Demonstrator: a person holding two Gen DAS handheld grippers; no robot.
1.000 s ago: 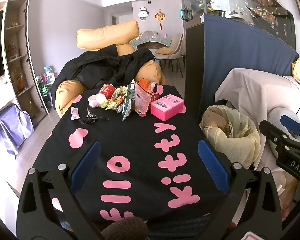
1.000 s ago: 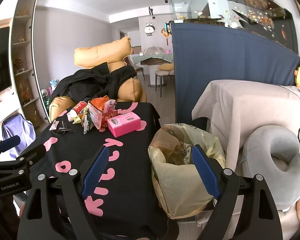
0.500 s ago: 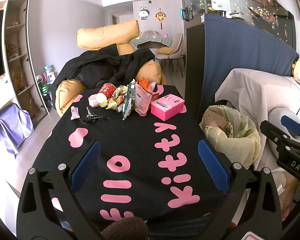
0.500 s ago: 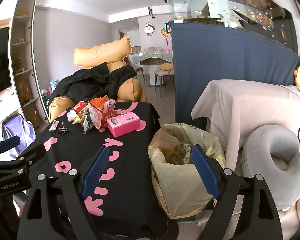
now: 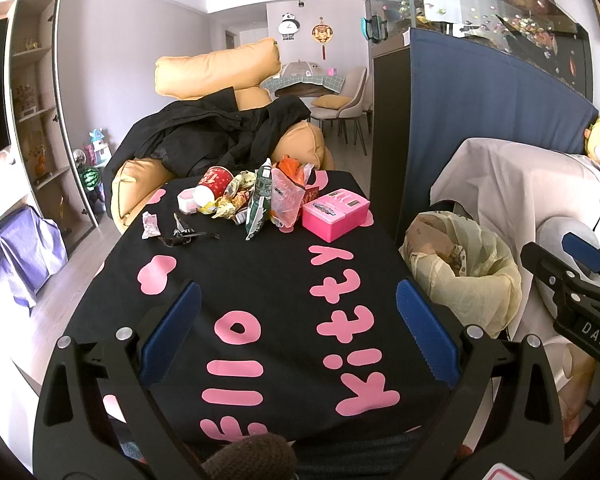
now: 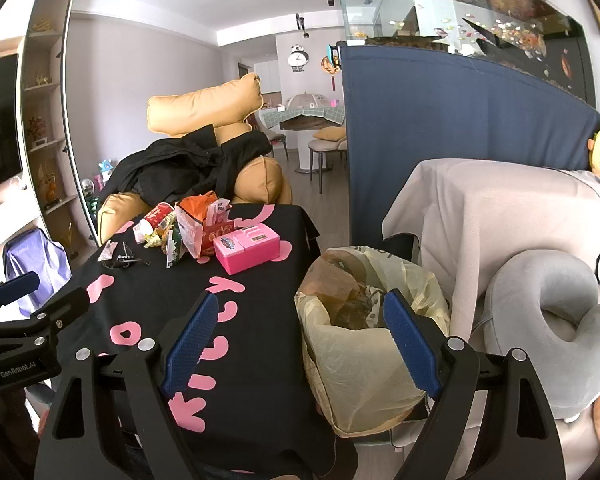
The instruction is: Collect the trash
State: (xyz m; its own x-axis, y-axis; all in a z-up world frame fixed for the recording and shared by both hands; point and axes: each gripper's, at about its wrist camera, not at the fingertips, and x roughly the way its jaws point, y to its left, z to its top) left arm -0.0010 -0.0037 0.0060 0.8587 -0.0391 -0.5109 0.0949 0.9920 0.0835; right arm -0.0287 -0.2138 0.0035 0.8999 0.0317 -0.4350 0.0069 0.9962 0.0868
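Note:
A pile of trash (image 5: 256,196) lies at the far end of the black Hello Kitty tablecloth (image 5: 272,280): a red paper cup (image 5: 212,184), snack wrappers, a green packet (image 5: 260,200), a clear bag (image 5: 286,200), a small white wrapper (image 5: 150,224). The pile also shows in the right wrist view (image 6: 180,228). A bin with a yellow liner (image 6: 364,340) stands right of the table. My left gripper (image 5: 296,328) is open and empty over the near table. My right gripper (image 6: 300,340) is open and empty above the bin's near rim.
A pink box (image 5: 334,214) and a black tangled item (image 5: 184,234) lie by the trash. An orange sofa with black coats (image 5: 216,136) is behind the table. A covered chair (image 6: 500,216), grey neck pillow (image 6: 552,328) and blue-draped cabinet (image 6: 440,140) stand to the right.

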